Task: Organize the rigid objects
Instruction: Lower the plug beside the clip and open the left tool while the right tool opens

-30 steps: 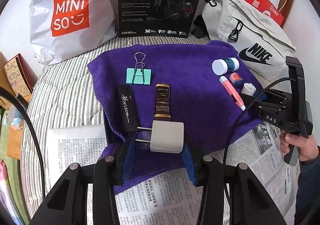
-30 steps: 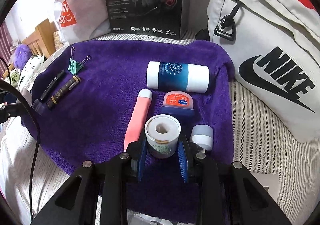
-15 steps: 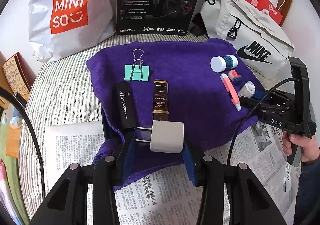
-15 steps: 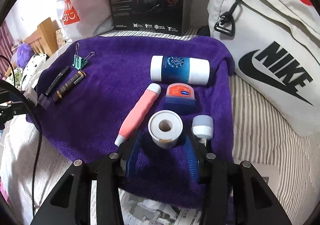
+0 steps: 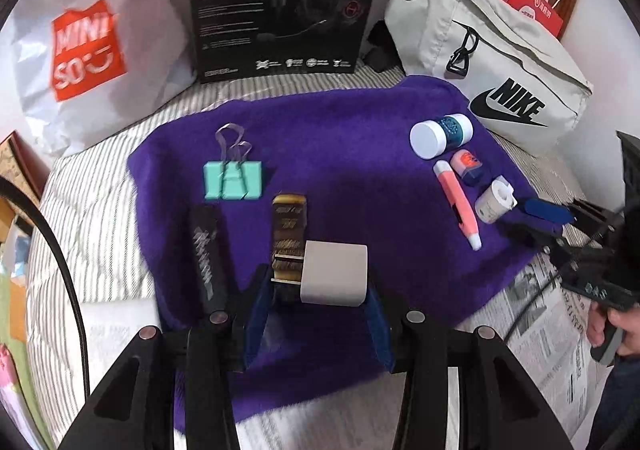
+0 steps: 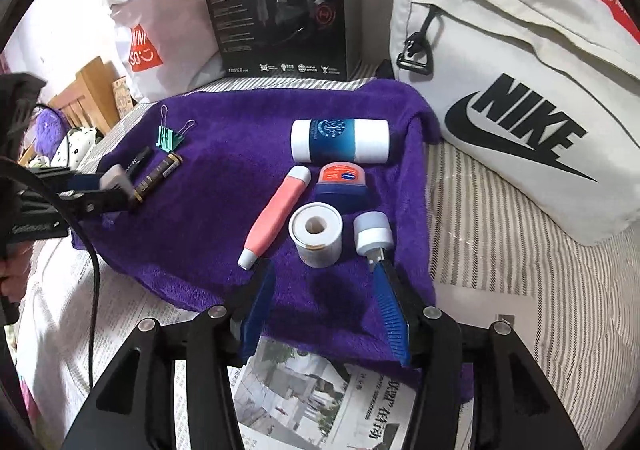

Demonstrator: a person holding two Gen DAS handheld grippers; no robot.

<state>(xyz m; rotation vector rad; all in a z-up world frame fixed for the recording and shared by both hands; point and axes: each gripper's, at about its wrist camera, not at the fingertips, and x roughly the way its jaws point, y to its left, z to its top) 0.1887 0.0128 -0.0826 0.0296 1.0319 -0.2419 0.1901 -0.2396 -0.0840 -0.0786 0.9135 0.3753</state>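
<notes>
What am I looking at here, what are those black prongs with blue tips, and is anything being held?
Those are two hand-held grippers, each carrying a camera that looks along its fingers, so each picture is one gripper's own view. The left gripper holds a white charger between its blue pads. The right gripper is open, holding nothing, just behind a white roll. On the purple towel also lie a green clip, a pink tube and a blue-and-white jar.

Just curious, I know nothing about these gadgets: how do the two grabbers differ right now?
The left hand-held gripper grips a white plug adapter; the right hand-held gripper is open and empty, the white roll lying free ahead. Both have blue pads and hover over the purple towel.
</notes>
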